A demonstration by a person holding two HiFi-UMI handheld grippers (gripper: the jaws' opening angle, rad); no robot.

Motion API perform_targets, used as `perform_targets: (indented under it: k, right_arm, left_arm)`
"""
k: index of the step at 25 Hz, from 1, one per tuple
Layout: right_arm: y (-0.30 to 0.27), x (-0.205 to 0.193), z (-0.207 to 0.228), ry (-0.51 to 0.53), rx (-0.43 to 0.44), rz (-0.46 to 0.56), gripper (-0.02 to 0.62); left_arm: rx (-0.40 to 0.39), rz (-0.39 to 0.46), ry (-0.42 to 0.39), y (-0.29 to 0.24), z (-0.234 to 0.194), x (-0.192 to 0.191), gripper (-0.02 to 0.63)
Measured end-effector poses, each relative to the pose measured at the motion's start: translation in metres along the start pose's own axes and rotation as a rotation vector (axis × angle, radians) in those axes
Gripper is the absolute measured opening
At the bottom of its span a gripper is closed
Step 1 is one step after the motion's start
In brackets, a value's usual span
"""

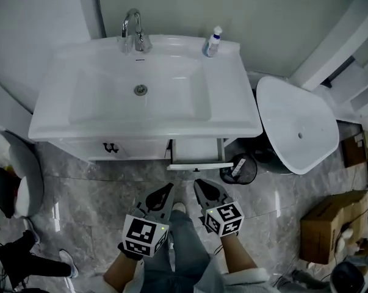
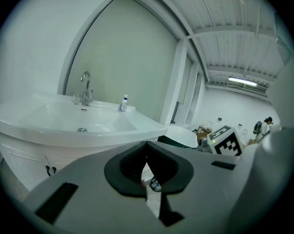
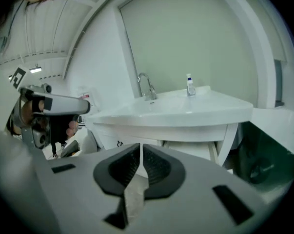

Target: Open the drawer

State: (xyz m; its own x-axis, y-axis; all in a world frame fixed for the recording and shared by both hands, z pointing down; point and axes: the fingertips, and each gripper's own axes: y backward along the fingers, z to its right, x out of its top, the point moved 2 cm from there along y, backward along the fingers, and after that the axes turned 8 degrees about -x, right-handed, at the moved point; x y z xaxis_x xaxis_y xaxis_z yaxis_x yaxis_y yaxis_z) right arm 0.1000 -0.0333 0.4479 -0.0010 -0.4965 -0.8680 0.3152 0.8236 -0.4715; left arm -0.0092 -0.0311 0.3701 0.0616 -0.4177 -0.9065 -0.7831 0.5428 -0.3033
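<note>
Head view: you are holding left gripper, jaws together, and right gripper, jaws closing empty, lower centre, off the part-open drawer; ungripped, it risks ending half out.

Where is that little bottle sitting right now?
In the head view, the bottle stands on the washbasin's back right corner, to the right of the faucet.

Grey marble floor lies open between the left gripper, the right gripper, its empty jaws closing, and the white vanity cabinet ahead. A pulled-out white drawer juts out ahead of the right gripper. Right of it, a round black wastebasket and a white oval ceramic fixture block passage.
</note>
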Motion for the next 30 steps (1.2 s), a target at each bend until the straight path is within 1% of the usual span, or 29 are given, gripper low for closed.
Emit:
perform_targets:
  k: [5,11,15,18,23,27,30]
  right_arm:
    - [0.034,0.059,-0.032,-0.004,0.082,0.077,0.021]
    - [0.070,0.125,-0.062,-0.020,0.218,0.132,0.018]
    - [0.094,0.161,-0.072,-0.046,0.283,0.181,0.018]
    - [0.111,0.185,-0.076,-0.045,0.318,0.220,0.015]
    - [0.129,0.208,-0.082,0.002,0.350,0.243,0.012]
    - [0.138,0.214,-0.085,0.031,0.368,0.257,0.012]
    - [0.139,0.214,-0.087,0.030,0.387,0.262,0.011]
  left_arm:
    - [0.032,0.051,-0.003,0.021,0.011,0.033,0.017]
    - [0.083,0.123,0.003,0.041,0.027,0.081,0.017]
    - [0.083,0.165,-0.004,0.052,0.044,0.111,0.017]
    - [0.082,0.208,-0.005,0.062,0.056,0.131,0.017]
    - [0.092,0.233,-0.038,0.074,0.069,0.152,0.017]
    - [0.083,0.246,-0.048,0.073,0.078,0.158,0.017]
    - [0.072,0.244,-0.059,0.070,0.082,0.158,0.017]
